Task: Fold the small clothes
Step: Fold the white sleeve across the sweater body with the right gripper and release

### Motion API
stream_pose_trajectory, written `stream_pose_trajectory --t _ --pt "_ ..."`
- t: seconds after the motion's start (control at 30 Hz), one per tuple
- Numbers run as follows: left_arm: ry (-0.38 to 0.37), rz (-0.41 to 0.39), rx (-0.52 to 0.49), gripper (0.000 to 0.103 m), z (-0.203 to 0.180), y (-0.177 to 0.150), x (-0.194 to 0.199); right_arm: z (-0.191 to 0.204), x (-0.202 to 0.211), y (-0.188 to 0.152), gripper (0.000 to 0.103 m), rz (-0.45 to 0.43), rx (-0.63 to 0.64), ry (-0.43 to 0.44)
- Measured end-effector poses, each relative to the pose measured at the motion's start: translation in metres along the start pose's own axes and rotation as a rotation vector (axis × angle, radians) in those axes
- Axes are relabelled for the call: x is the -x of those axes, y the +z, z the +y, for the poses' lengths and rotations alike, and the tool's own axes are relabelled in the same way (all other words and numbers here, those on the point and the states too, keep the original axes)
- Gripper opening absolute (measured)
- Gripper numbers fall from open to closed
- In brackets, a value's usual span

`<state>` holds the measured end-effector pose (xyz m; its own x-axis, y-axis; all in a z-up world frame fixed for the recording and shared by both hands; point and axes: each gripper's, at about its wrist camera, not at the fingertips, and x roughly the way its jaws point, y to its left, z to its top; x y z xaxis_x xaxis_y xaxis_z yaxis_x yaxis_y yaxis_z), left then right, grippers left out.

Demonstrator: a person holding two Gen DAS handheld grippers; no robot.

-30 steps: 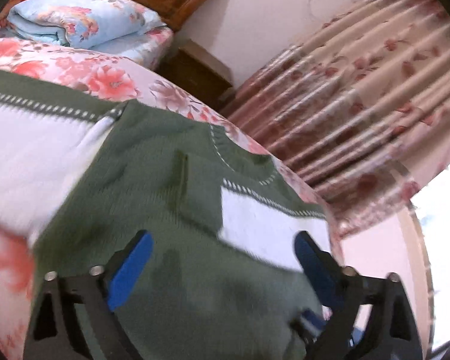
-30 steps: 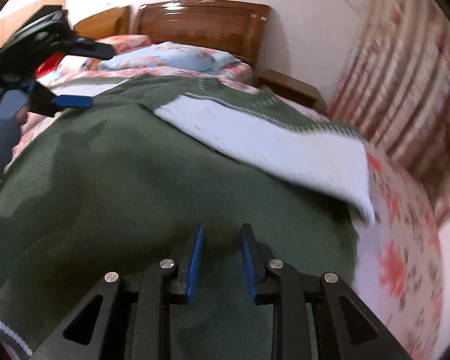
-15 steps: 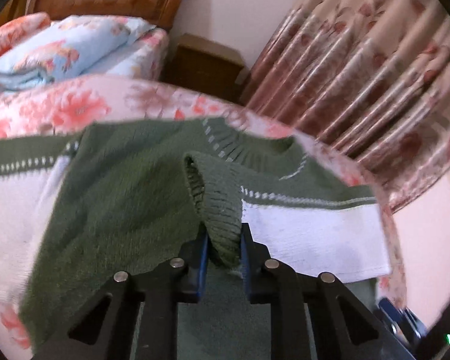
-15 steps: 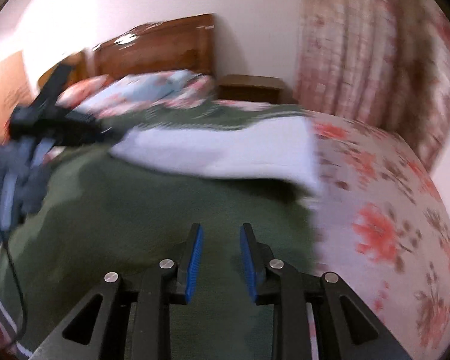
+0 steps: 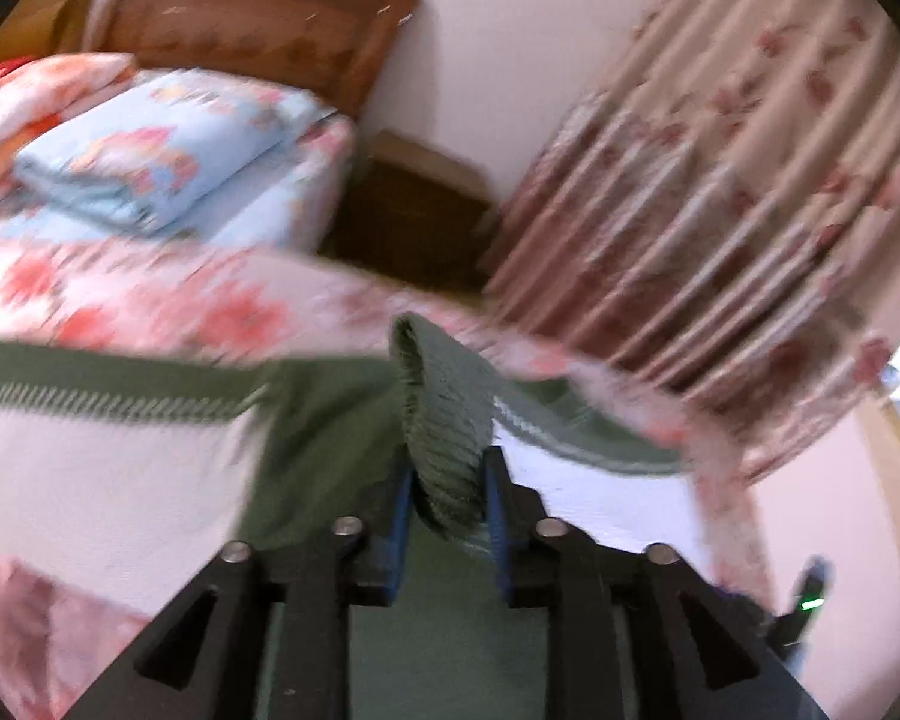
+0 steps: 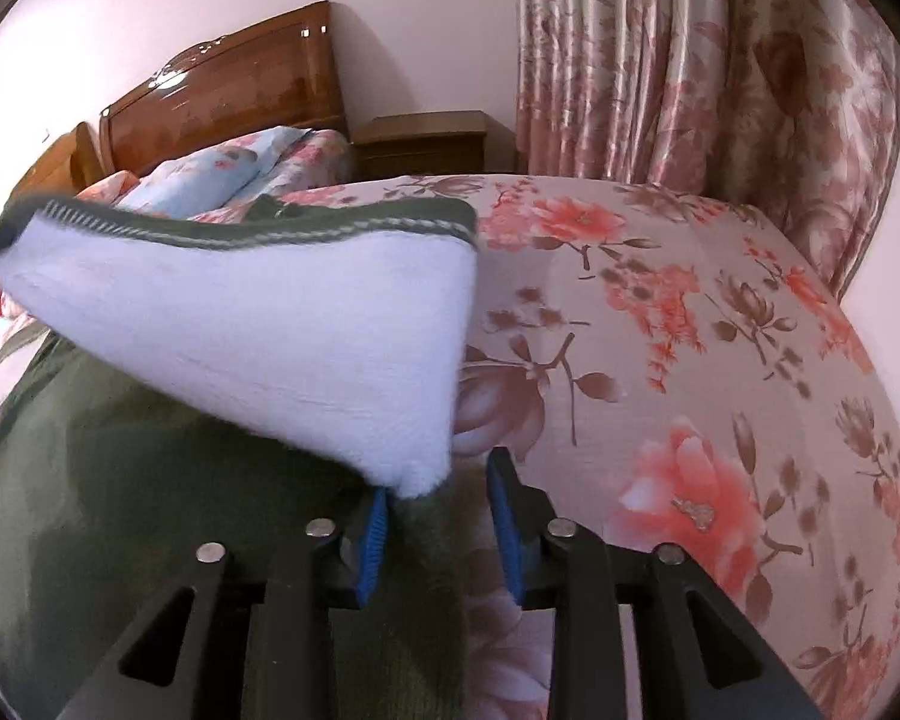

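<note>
A green knit sweater with white sleeves lies on the floral bed. In the left wrist view my left gripper [image 5: 445,489] is shut on the sweater's ribbed green cuff [image 5: 444,414], which stands up between the blue pads and is lifted above the body of the sweater [image 5: 324,450]. In the right wrist view my right gripper [image 6: 439,507] has its jaws narrowly apart around the sweater's green edge [image 6: 426,516], at the corner of the raised white sleeve [image 6: 282,324]. Whether the pads grip the cloth is unclear.
The floral bedspread [image 6: 690,360] spreads to the right. A folded blue blanket [image 5: 162,150] and wooden headboard [image 5: 258,18] lie at the far end. A nightstand [image 6: 420,141] and floral curtains [image 6: 690,60] stand behind the bed.
My left gripper closed on the green cuff and has lifted it up and across. My right gripper has swung right to the sweater's edge, and the white sleeve now hangs raised over it.
</note>
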<state>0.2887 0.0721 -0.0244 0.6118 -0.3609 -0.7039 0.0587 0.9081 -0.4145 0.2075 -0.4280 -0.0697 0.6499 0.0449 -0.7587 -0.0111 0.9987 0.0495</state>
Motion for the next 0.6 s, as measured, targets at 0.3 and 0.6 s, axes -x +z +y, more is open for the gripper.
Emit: stream_pose_trajectory --t 0.3,0.6 --pt "0.106 -0.065 0.056 0.103 0.023 -0.036 -0.003 0.01 0.03 0.004 0.035 -0.076 0.011 -0.013" --pt "0.238 0.084 -0.259 0.103 -0.036 -0.061 -0.053 0.072 -0.004 0.009 0.037 0.01 0.186 -0.048"
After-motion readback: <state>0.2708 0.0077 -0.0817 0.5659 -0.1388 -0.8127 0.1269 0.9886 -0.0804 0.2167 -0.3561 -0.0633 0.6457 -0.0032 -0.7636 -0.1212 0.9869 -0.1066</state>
